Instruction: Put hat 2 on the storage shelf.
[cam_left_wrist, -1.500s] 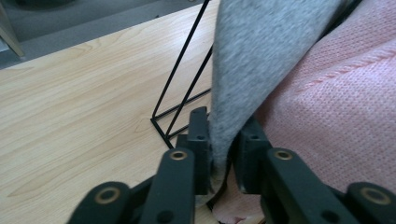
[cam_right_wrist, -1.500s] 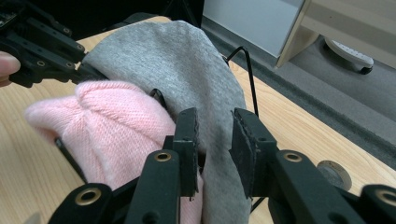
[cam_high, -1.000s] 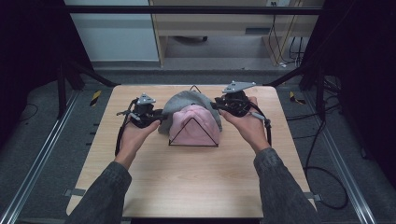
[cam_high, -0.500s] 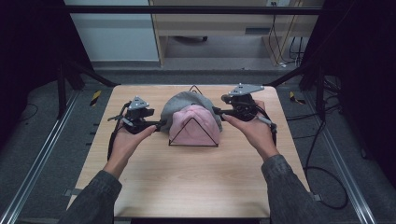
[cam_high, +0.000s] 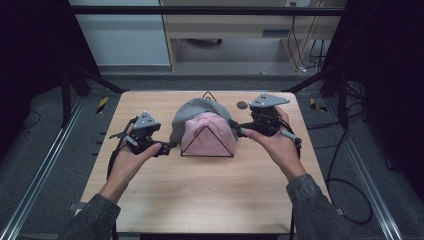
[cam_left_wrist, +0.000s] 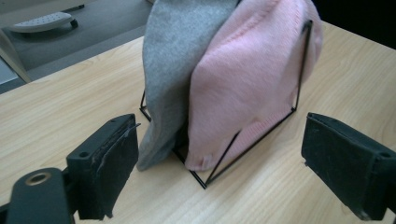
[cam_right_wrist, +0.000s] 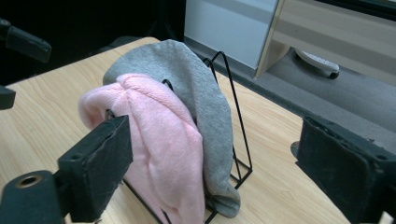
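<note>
In the high view the left gripper (cam_high: 167, 146) and right gripper (cam_high: 234, 125) flank a black wire rack (cam_high: 207, 131) at the middle of the desk (cam_high: 200, 195), which carries a pink beanie (cam_high: 210, 131) in front and a grey beanie (cam_high: 192, 111) behind, with a small dark disc (cam_high: 242, 105) near the right gripper. In the left gripper view the jaws have just been opening and stand wide, released, nothing between them, the pink beanie (cam_left_wrist: 252, 74) and grey beanie (cam_left_wrist: 175, 60) hanging just ahead on the rack (cam_left_wrist: 243, 140). In the right gripper view the jaws, likewise just opened wide and empty, frame the pink beanie (cam_right_wrist: 159, 140), the grey beanie (cam_right_wrist: 196, 98) and the rack (cam_right_wrist: 233, 107), with nothing in the way.
</note>
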